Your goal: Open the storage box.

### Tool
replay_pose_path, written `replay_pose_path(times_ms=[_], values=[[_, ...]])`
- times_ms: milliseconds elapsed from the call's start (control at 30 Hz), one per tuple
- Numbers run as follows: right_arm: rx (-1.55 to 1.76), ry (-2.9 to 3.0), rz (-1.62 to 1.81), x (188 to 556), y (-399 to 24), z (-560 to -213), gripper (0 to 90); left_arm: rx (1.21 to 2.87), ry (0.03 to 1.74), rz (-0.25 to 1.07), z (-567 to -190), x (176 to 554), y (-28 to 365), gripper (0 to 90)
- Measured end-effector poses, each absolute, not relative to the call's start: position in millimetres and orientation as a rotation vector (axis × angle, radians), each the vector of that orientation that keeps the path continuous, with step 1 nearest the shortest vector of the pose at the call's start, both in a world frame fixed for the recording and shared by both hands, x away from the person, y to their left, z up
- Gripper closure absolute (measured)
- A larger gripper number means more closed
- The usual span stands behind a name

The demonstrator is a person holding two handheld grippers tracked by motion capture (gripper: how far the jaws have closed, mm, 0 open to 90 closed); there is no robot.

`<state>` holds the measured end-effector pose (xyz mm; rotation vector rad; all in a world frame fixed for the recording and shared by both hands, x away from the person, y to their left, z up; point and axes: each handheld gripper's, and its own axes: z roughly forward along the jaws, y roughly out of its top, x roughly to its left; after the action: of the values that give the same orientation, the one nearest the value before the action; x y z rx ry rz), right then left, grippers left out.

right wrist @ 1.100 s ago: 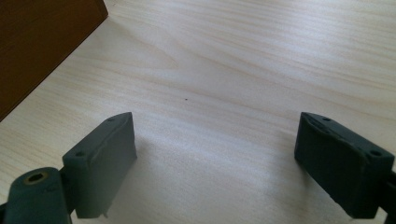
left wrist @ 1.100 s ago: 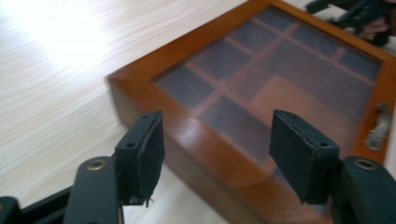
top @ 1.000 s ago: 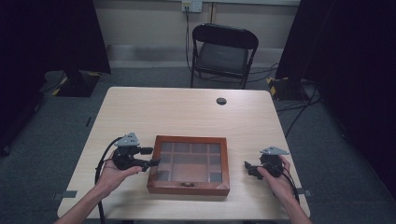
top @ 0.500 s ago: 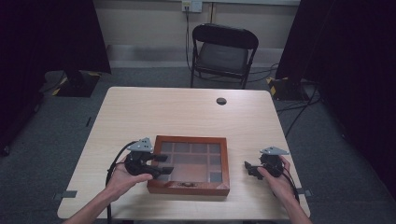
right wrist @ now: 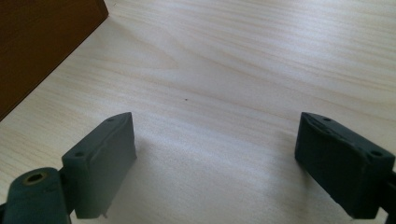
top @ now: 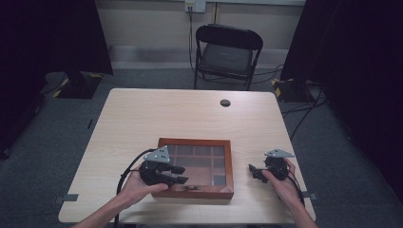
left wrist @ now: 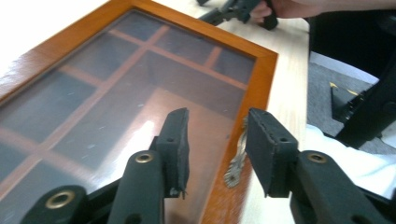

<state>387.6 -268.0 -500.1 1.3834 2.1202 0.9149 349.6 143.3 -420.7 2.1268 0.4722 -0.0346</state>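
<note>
A shallow wooden box (top: 195,141) with a glass lid over several compartments lies near the table's front edge. My left gripper (top: 183,175) hovers over the box's front left part. In the left gripper view its jaws (left wrist: 218,116) have just been closing. They straddle the lid's orange front rail (left wrist: 261,79) and a small metal clasp (left wrist: 235,158), and the pads stand apart from both. My right gripper (top: 252,173) rests to the right of the box, pointing toward it. Its jaws (right wrist: 217,123) are wide open over bare table, with the box's side (right wrist: 42,42) at the upper left.
A small dark round disc (top: 225,102) sits at the far middle of the table (top: 142,118). A black folding chair (top: 227,50) stands behind the table. Cables run on the floor at the right.
My left gripper has moved right, from beside the box's left side to over its front left part, and its jaws have narrowed. The right gripper has stayed put.
</note>
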Motion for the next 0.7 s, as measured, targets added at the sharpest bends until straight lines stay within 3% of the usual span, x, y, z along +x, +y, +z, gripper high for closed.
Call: replay_pose_path(times_ms=[200, 700], values=[[1.383, 2.121, 0.915, 388, -268, -500, 11.9, 2.146, 0.437, -0.072, -427, 345, 131, 70.0], [1.38, 2.123, 0.916, 388, -268, -500, 11.8, 2.19, 0.416, -0.106, -440, 344, 119, 77.9]])
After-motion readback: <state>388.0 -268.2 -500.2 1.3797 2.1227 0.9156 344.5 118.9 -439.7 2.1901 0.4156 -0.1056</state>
